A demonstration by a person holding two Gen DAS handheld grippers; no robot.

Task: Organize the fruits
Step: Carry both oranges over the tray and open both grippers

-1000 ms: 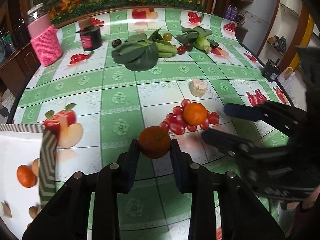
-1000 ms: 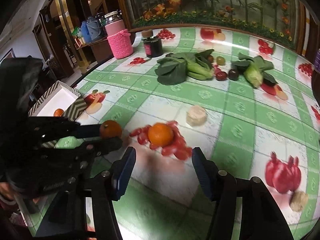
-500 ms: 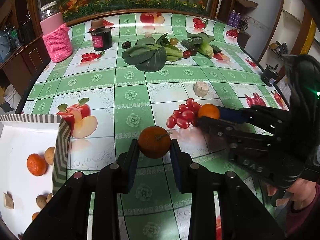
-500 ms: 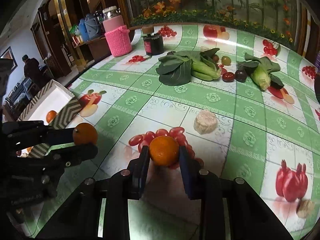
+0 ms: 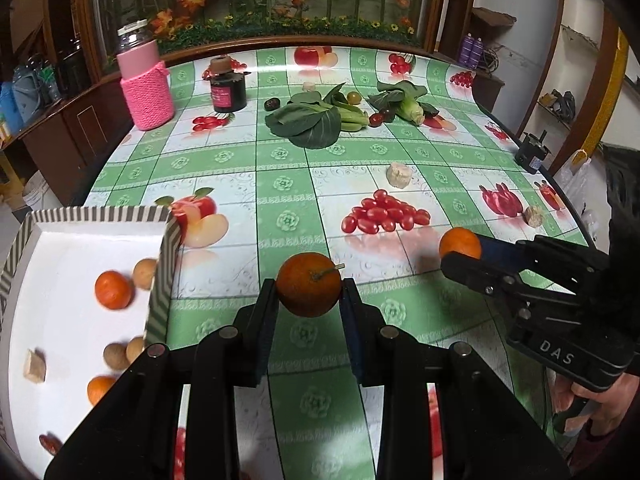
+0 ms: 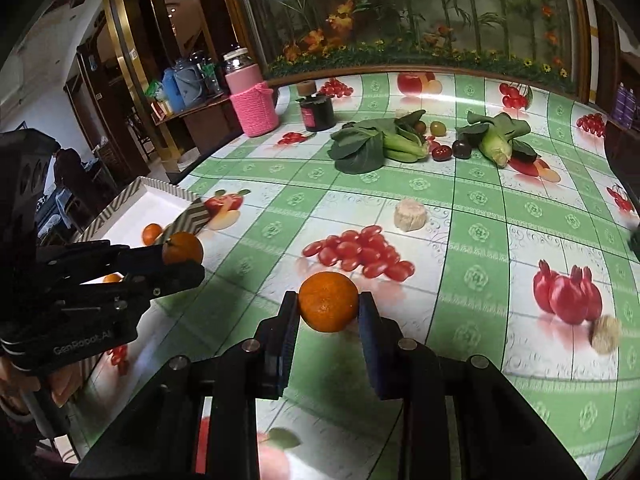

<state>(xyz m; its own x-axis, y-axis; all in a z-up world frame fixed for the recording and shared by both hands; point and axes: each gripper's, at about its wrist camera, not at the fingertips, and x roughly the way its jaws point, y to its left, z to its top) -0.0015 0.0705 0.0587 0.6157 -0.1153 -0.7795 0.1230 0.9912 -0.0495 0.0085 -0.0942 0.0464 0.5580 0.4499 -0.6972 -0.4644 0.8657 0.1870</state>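
Left gripper (image 5: 308, 292) clamps a round stemmed orange tangerine (image 5: 309, 289); right gripper (image 6: 328, 306) clamps a second round orange tangerine (image 6: 328, 301), both above the green checked tablecloth (image 5: 280, 168).

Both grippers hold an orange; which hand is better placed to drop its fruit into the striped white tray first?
Left. The left gripper, shut on its stemmed orange, sits right beside the striped white tray. The right gripper with its round orange is farther away, beyond the left.

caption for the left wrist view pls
Left gripper holds an orange beside the striped tray.
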